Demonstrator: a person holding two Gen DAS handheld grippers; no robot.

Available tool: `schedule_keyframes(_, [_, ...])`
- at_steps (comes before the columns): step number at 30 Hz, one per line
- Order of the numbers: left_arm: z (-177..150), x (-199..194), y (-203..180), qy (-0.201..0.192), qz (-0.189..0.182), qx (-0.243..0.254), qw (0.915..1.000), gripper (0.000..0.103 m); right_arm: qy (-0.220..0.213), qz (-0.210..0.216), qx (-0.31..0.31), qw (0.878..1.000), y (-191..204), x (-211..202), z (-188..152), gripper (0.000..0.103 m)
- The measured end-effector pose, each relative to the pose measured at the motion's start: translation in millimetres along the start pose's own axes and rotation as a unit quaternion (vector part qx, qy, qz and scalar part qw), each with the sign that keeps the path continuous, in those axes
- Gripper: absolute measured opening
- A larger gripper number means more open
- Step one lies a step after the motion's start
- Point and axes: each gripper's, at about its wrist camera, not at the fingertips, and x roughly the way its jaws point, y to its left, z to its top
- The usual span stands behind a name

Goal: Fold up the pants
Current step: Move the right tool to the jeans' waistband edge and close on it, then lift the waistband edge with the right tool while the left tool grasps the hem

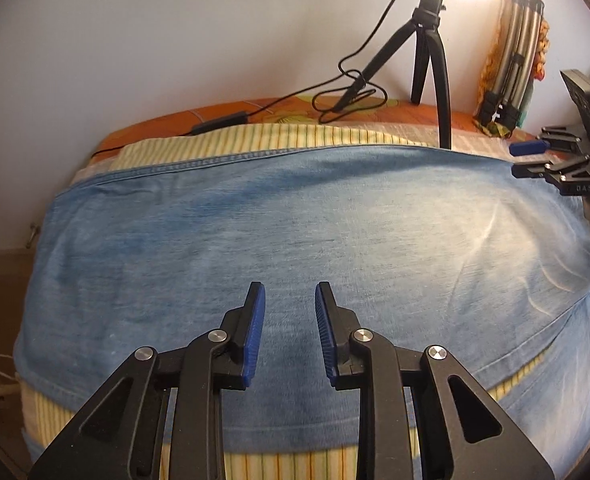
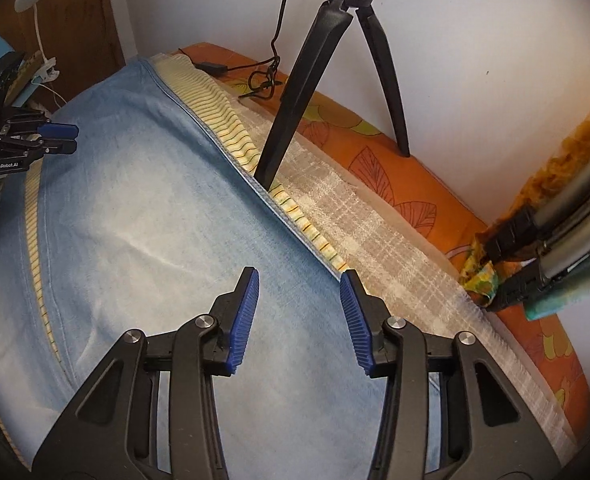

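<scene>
The blue pants (image 1: 295,220) lie spread flat over the striped sheet (image 1: 255,136) on the bed, one long hem running beside a black tripod (image 2: 335,60). Left tool (image 1: 289,300) hangs over the denim, jaws narrowly parted, nothing between them. Right tool (image 2: 299,284) hovers near the far hem, jaws wider apart, also empty. Neither tool has cloth pinched.
</scene>
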Motion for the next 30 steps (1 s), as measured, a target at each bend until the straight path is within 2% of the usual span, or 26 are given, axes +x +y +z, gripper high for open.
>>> schedule_keyframes(7, [4.0,21.0,7.7,0.010,0.001,-0.005,0.9999,0.024,0.016,0.017,-0.011,1.000,-3.4,24.5,9.2,0.042])
schedule_keyframes(16, [3.8,24.8,4.2,0.004,0.011,0.010,0.9999,0.024,0.024,0.012,-0.023,0.999,-1.3,39.3,9.6,0.040])
schedule_keyframes(17, [4.3,26.1,4.7,0.004,0.012,0.011,0.9999,0.024,0.024,0.011,-0.025,0.999,-0.7,37.7,8.2,0.038])
schedule_keyframes(19, [4.1,26.9,3.6,0.004,0.013,0.016,0.9998,0.024,0.023,0.009,-0.028,0.999,0.7,36.9,8.1,0.025])
schedule_keyframes(20, [3.7,27.0,3.0,0.004,0.014,0.019,0.9997,0.024,0.024,-0.003,-0.033,0.999,1.7,36.7,8.2,0.010])
schedule_keyframes(23, [2.8,27.0,0.1,0.004,0.020,0.038,0.9991,0.025,0.021,-0.035,-0.060,0.997,11.4,32.7,8.4,0.008])
schedule_keyframes(25, [3.1,26.6,-2.6,0.005,0.031,0.048,0.9983,0.029,0.016,-0.061,-0.082,0.995,21.0,28.0,7.2,0.006])
schedule_keyframes(27, [5.6,25.9,0.4,0.011,0.037,0.043,0.9984,0.041,0.011,-0.075,-0.092,0.993,28.7,21.0,6.3,0.006])
schedule_keyframes(30, [12.6,18.9,11.8,0.014,0.007,0.008,0.9998,0.048,-0.007,-0.078,-0.102,0.992,39.8,-1.9,4.7,0.005])
